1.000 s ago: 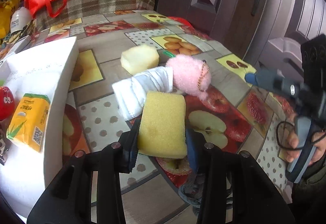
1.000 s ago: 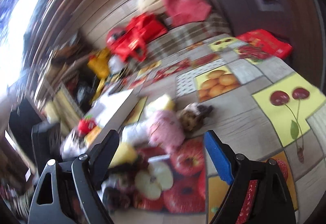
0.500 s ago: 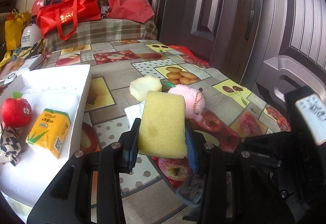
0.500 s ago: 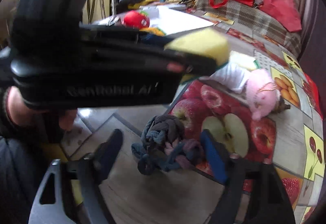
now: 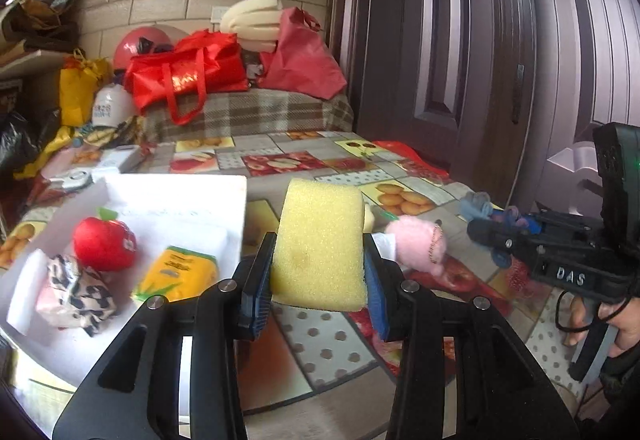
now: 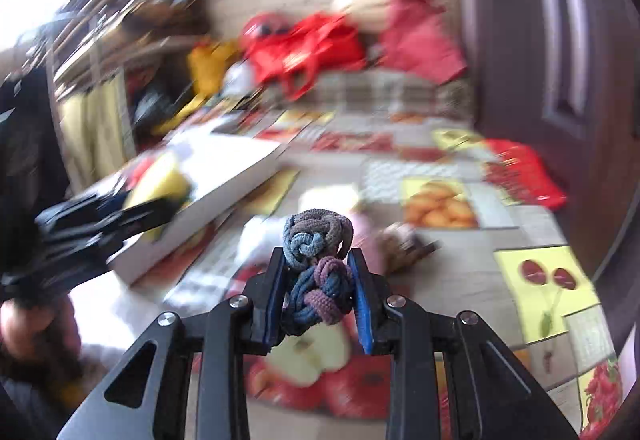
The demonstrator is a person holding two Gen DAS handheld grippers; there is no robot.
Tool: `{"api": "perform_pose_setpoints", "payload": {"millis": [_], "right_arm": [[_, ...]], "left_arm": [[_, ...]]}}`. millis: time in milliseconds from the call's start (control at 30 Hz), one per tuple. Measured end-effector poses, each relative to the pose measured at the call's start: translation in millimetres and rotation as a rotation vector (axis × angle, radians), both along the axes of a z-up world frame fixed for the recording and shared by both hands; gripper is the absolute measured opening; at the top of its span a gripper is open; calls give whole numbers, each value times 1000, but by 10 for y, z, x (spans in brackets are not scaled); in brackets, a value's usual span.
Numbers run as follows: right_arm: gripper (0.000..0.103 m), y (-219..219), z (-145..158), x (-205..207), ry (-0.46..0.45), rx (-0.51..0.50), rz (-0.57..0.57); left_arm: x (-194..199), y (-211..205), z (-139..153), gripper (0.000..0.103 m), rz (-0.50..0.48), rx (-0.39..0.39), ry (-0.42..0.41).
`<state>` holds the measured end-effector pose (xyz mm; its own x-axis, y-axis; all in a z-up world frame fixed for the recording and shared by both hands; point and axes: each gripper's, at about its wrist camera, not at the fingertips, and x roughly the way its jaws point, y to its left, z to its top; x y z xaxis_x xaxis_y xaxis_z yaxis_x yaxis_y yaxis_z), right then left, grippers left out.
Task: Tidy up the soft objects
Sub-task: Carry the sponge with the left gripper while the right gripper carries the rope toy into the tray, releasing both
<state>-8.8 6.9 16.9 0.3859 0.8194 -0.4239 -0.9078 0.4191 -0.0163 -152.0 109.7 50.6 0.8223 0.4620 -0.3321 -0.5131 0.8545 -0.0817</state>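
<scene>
My left gripper (image 5: 318,280) is shut on a yellow sponge (image 5: 320,244) and holds it above the table, just right of the white box (image 5: 224,192). The box holds a red plush apple (image 5: 104,242), a yellow tissue pack (image 5: 176,274) and a patterned cloth (image 5: 78,294). My right gripper (image 6: 318,294) is shut on a knotted blue-purple rope toy (image 6: 316,268), lifted off the table; it also shows in the left wrist view (image 5: 492,224). A pink plush (image 5: 416,244) and a white cloth (image 5: 382,242) lie on the table behind the sponge.
A fruit-pattern tablecloth (image 5: 320,336) covers the table. A pale sponge (image 6: 328,200) lies mid-table. Red bags (image 5: 188,74) sit on a plaid-covered seat at the back. A dark door (image 5: 460,52) stands to the right. The right wrist view is motion-blurred.
My left gripper has lifted the yellow sponge off the table and moved toward the box. My right gripper has closed on the rope toy and raised it.
</scene>
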Motion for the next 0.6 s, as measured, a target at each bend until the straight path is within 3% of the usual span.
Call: {"api": "perform_pose_setpoints", "payload": {"millis": [67, 233, 433, 600], "right_arm": [[30, -9, -14, 76, 16, 55, -68], [30, -19, 39, 156, 11, 148, -146], [30, 82, 110, 105, -50, 143, -99], [30, 235, 107, -12, -47, 129, -49]], "left_arm": [[-85, 15, 5, 39, 26, 35, -1], [-217, 188, -16, 39, 62, 26, -1], [-336, 271, -24, 39, 85, 38, -2], [-353, 323, -36, 39, 95, 27, 2]]}}
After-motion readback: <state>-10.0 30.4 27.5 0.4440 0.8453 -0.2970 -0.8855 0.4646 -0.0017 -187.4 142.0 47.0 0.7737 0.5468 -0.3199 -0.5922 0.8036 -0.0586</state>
